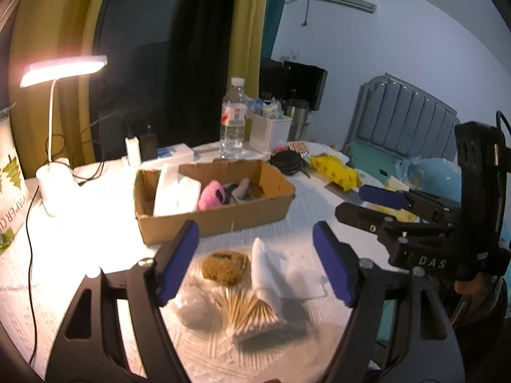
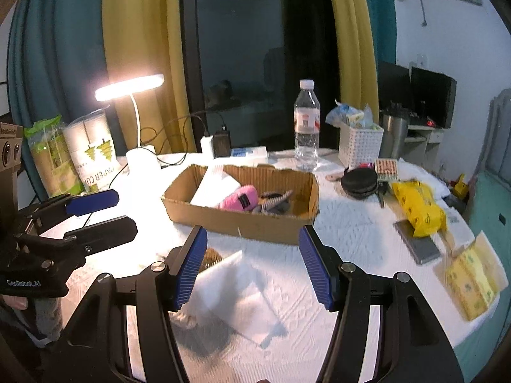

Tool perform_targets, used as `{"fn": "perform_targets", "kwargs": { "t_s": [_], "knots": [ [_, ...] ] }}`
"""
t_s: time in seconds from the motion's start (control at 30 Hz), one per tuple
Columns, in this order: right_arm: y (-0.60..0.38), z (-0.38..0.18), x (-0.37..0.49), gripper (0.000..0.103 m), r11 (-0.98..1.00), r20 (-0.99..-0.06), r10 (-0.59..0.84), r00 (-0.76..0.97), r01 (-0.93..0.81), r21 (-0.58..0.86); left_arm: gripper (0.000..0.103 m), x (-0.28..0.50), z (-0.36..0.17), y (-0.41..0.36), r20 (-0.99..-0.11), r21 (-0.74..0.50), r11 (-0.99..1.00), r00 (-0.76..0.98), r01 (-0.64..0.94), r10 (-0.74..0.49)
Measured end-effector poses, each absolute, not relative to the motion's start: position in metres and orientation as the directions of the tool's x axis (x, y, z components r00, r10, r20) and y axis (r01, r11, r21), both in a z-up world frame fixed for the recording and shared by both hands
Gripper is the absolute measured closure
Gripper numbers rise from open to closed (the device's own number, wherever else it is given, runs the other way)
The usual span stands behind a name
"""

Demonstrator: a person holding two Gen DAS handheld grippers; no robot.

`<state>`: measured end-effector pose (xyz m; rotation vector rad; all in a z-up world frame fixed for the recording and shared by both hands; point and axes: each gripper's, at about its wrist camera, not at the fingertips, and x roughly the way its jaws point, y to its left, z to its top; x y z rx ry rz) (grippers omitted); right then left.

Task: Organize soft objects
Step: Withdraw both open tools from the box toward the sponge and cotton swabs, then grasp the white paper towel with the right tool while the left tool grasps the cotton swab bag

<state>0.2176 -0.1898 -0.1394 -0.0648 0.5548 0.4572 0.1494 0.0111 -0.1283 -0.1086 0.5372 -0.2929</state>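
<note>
Soft white foam sheet (image 2: 238, 290) lay near the table's front edge, before the cardboard box (image 2: 242, 220), directly beneath the right gripper (image 2: 254, 266), whose jaws gaped wide and empty, while the left gripper (image 1: 257, 265), equally spread, hung beside it over cotton swabs (image 1: 247, 309).

Brown sponge (image 1: 225, 267) beside folded white cloth (image 1: 266, 268), before cardboard box (image 1: 217, 217).

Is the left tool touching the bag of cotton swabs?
Apart. In the left wrist view the left tool hangs open above the bag of cotton swabs, neither pad touching it.
</note>
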Motion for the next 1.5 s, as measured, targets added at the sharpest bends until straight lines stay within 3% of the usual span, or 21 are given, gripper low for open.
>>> {"fn": "perform_targets", "kwargs": {
  "t_s": [0.43,0.93,1.07,1.37,1.43,1.47,1.5],
  "knots": [
    [-0.199,-0.169,0.204,0.04,0.902,-0.555,0.404,0.727,-0.419,0.107,0.028,0.136,-0.155,0.006,-0.549,-0.184,0.955,0.781,0.234,-0.298],
    [-0.19,-0.241,0.248,0.04,0.88,-0.691,0.443,0.571,-0.425,0.213,0.028,0.163,-0.195,-0.001,-0.655,-0.168,0.965,0.71,0.199,-0.261],
    [-0.174,-0.245,0.258,0.022,0.846,-0.692,0.494,0.526,-0.476,0.241,0.028,0.165,-0.199,0.006,-0.664,-0.169,0.97,0.707,0.176,-0.243],
    [-0.142,-0.257,0.27,0.022,0.821,-0.732,0.498,0.464,-0.523,0.228,0.028,0.165,-0.207,0.022,-0.686,-0.194,0.968,0.683,0.158,-0.249],
    [-0.14,-0.257,0.27,0.026,0.82,-0.732,0.498,0.465,-0.526,0.224,0.028,0.164,-0.209,0.02,-0.689,-0.196,0.966,0.678,0.168,-0.258],
    [-0.141,-0.257,0.269,0.041,0.812,-0.729,0.51,0.456,-0.534,0.234,0.028,0.163,-0.21,0.019,-0.692,-0.194,0.965,0.673,0.175,-0.261],
    [-0.14,-0.258,0.269,0.072,0.816,-0.736,0.499,0.457,-0.533,0.223,0.028,0.163,-0.212,0.017,-0.695,-0.194,0.965,0.669,0.178,-0.264]
  ]
}}
